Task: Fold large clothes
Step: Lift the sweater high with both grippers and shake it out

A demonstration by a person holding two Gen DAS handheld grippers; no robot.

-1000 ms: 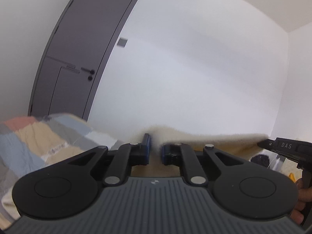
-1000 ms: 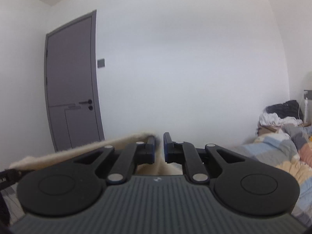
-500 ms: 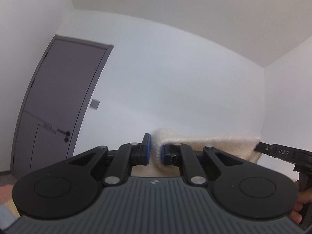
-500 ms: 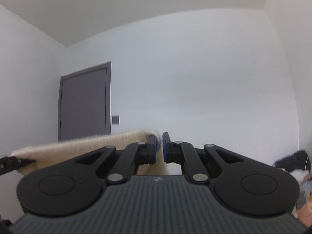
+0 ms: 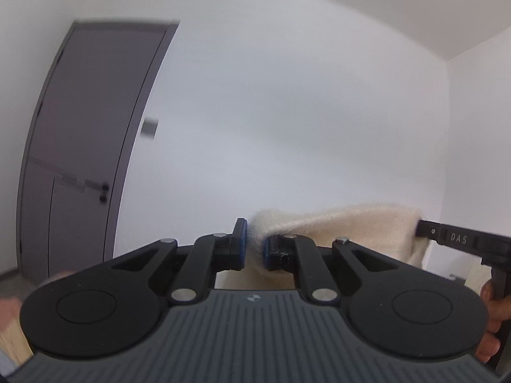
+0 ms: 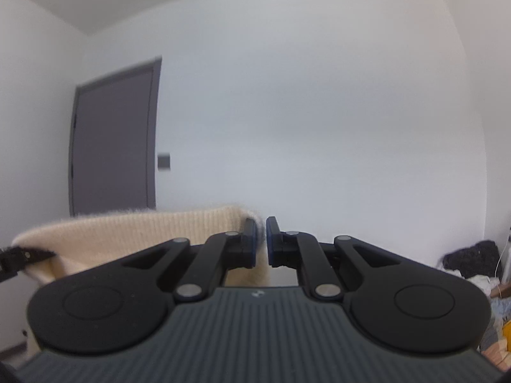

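Item: knit (image 5: pixel 351 233), cream, ribbed, fuzzy edge. It hung in the air between my two claws, stretched as a band from one to the other, with more cloth dropping below out of sight behind the claw bodies.

Left claw (image 5: pixel 254 249): pinched one top corner of the knit. Cloth filled the narrow gap between the blue pads (image 5: pixel 241 242). From there the knit ran toward 3 o'clock to the other claw.

Right claw (image 6: pixel 261 242): pinched the other top corner; a thin fold of knit (image 6: pixel 143 239) sat between its pads (image 6: pixel 271 242). From there the band ran toward 9 o'clock. In the left view this claw (image 5: pixel 421 228) showed side-on at 3 o'clock, marked "DAS", biting the far end of the knit, with my right hand (image 5: pixel 493 319) on its grip.

Left claw in the right view: only a black tip (image 6: pixel 19 255) at 9 o'clock, touching the knit's end.

Surroundings: white wall (image 5: pixel 303 111); grey door (image 5: pixel 86 146) at 9 to 10 o'clock, blurred; small grey wall switch (image 5: pixel 149 128) just beside its frame. Right view, 3 to 4 o'clock: a dark clothes heap (image 6: pixel 472 255) and a strip of patterned bedding (image 6: pixel 498 306).
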